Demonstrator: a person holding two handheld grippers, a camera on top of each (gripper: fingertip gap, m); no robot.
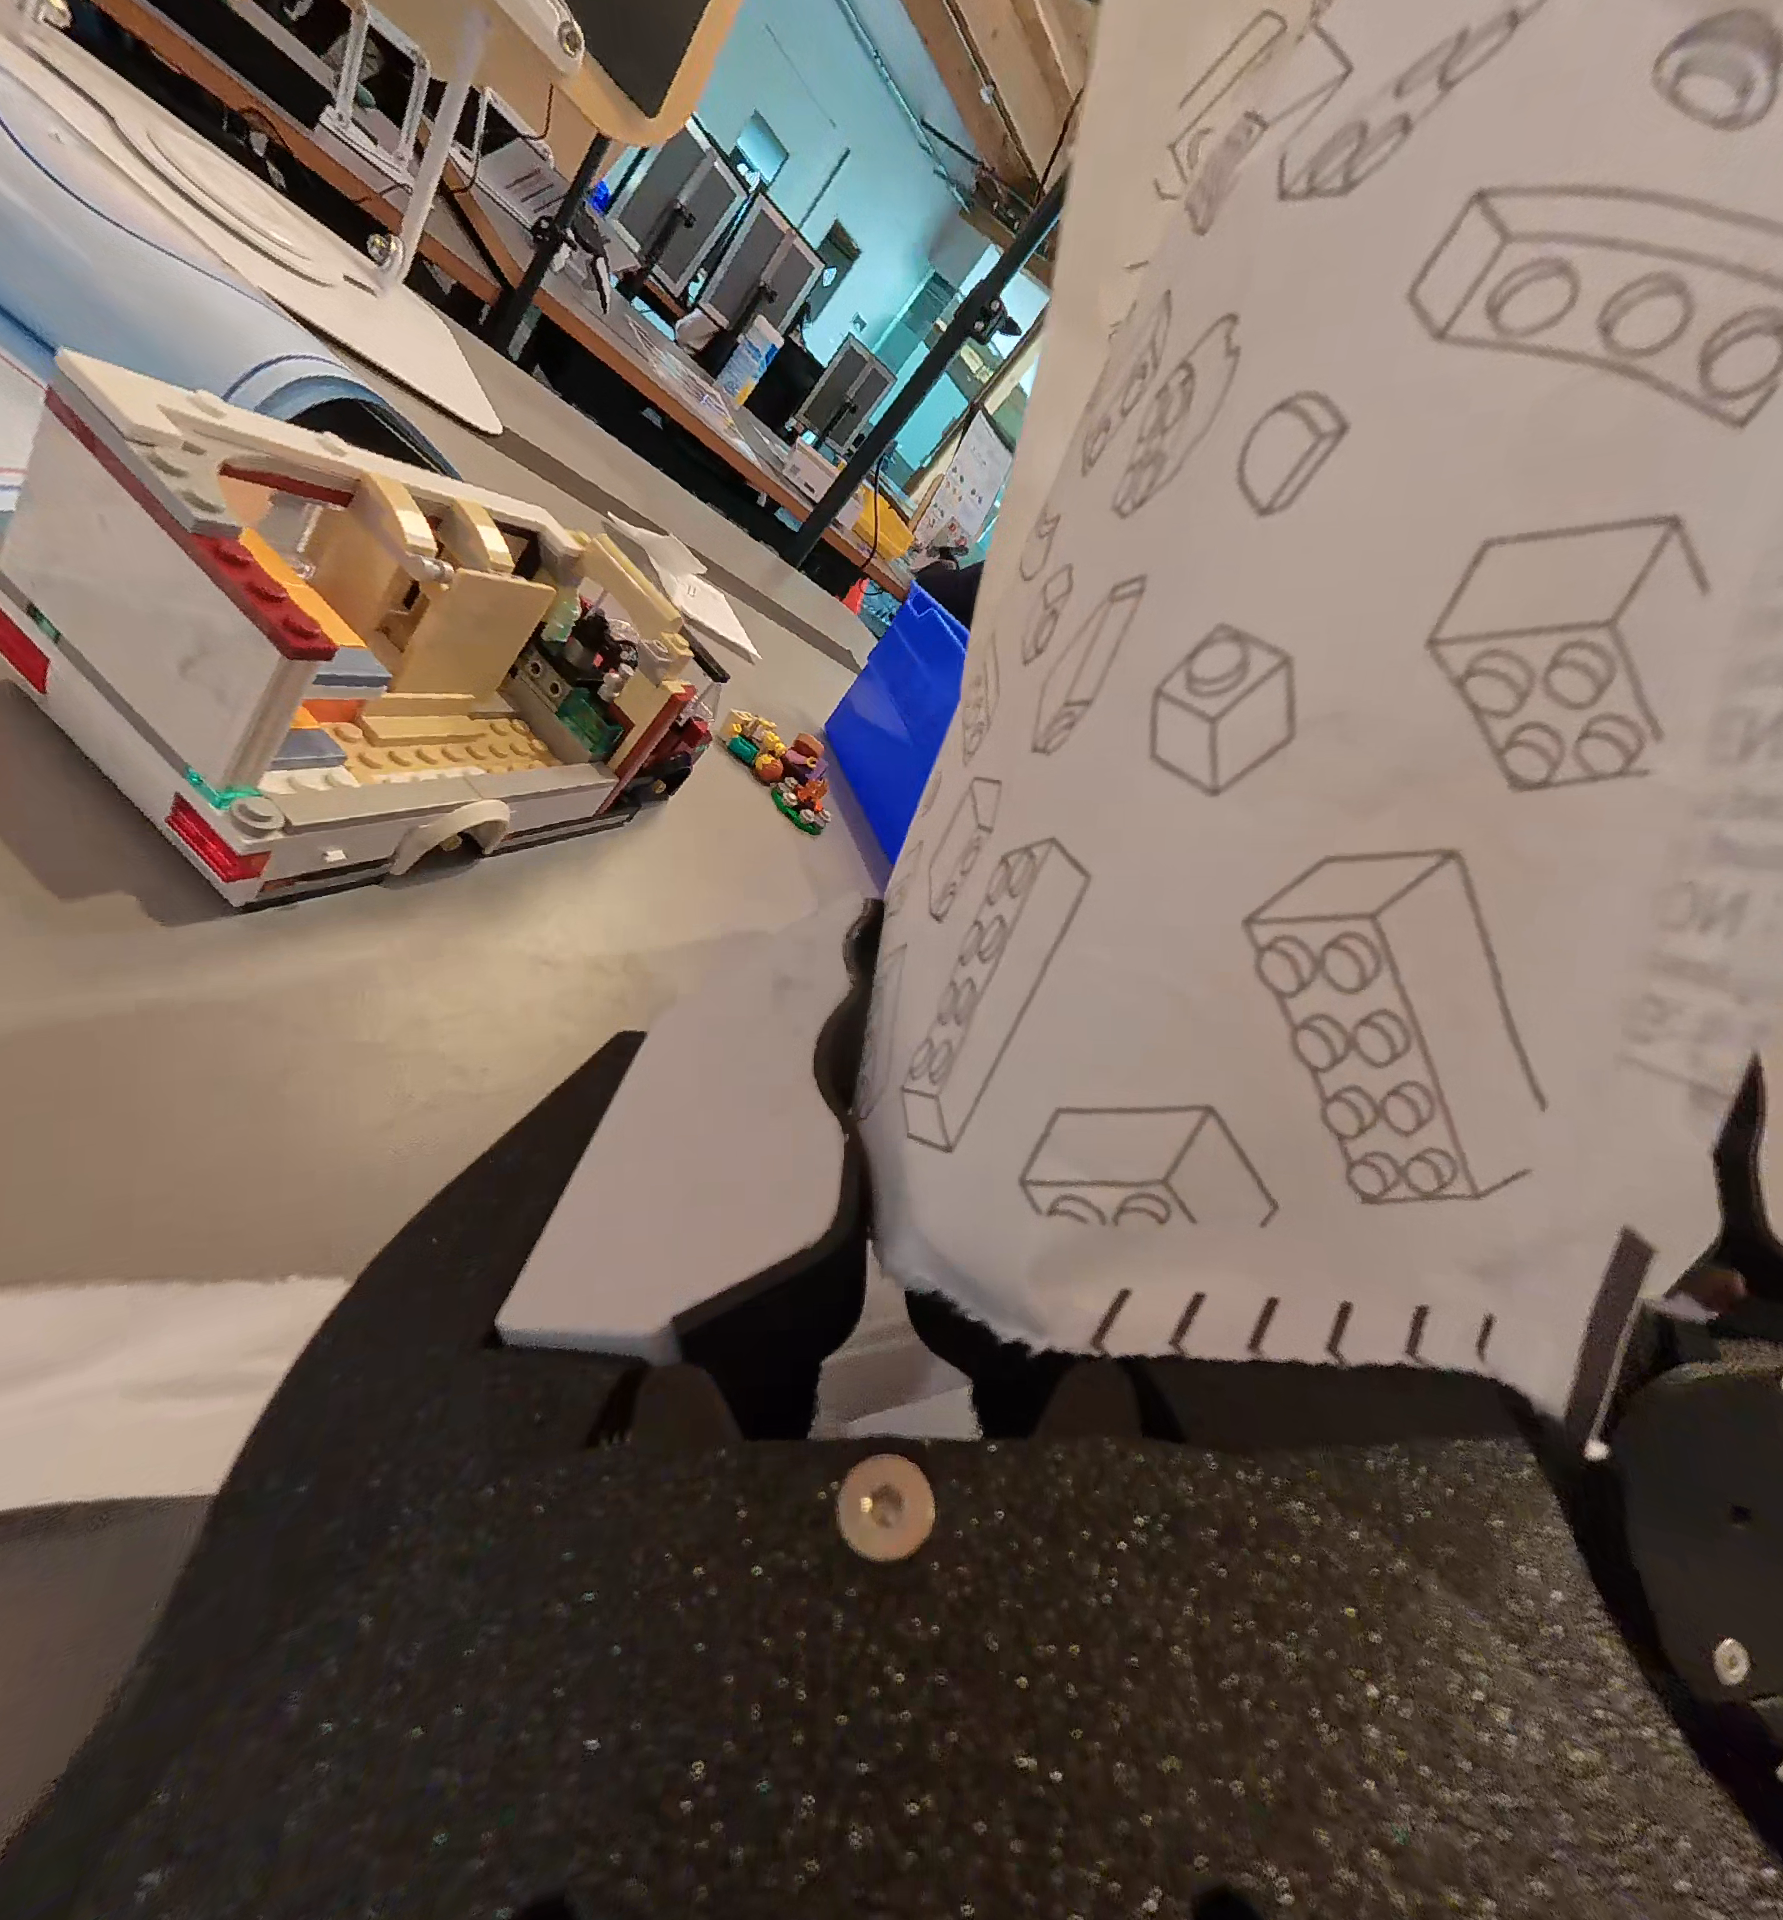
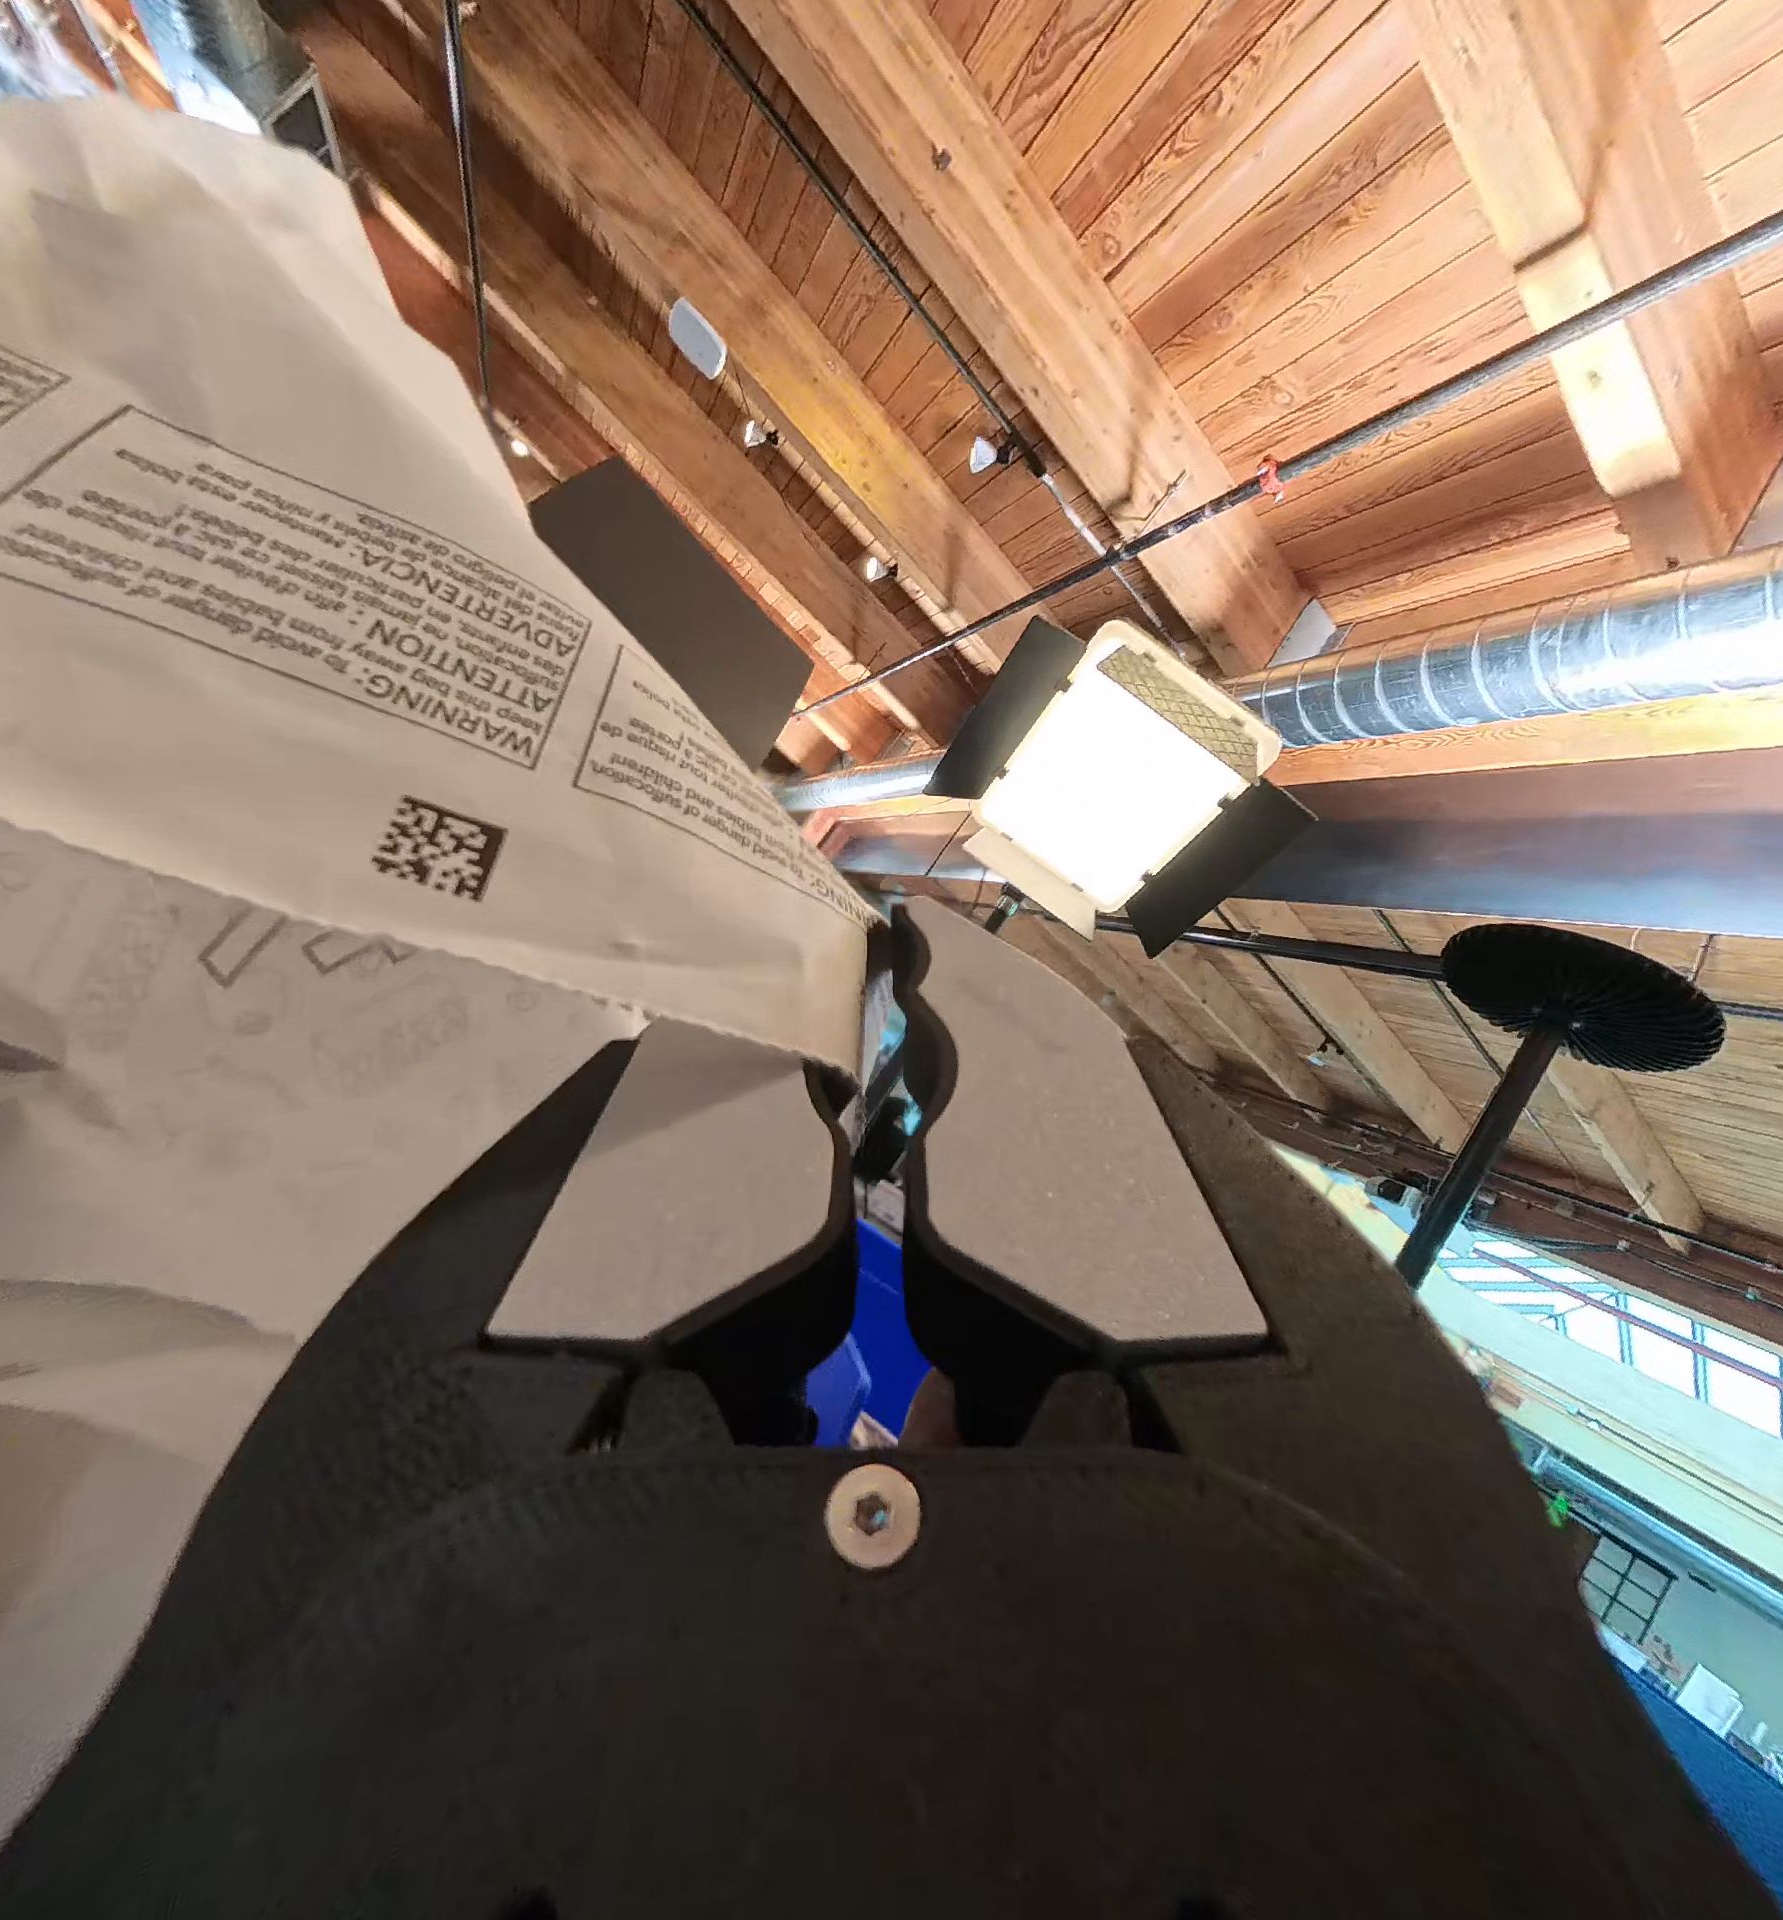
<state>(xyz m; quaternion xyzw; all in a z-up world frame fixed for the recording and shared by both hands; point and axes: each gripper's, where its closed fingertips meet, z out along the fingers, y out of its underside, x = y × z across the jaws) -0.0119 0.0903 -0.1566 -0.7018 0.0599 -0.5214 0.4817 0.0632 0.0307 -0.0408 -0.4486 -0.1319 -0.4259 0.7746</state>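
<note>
Paper bag (image 1: 1386, 727), printed with brick outlines, hangs pinched between both grippers above the grey table (image 1: 347, 1039). Left gripper (image 1: 866, 997) and right gripper (image 2: 882, 997) each clamp an edge; even, steady tension seems wise.

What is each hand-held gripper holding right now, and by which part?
Both pinch the same white paper bag. The left hand-held gripper grips one side edge near the serrated end; the right hand-held gripper clamps an edge near the printed panel.
</note>
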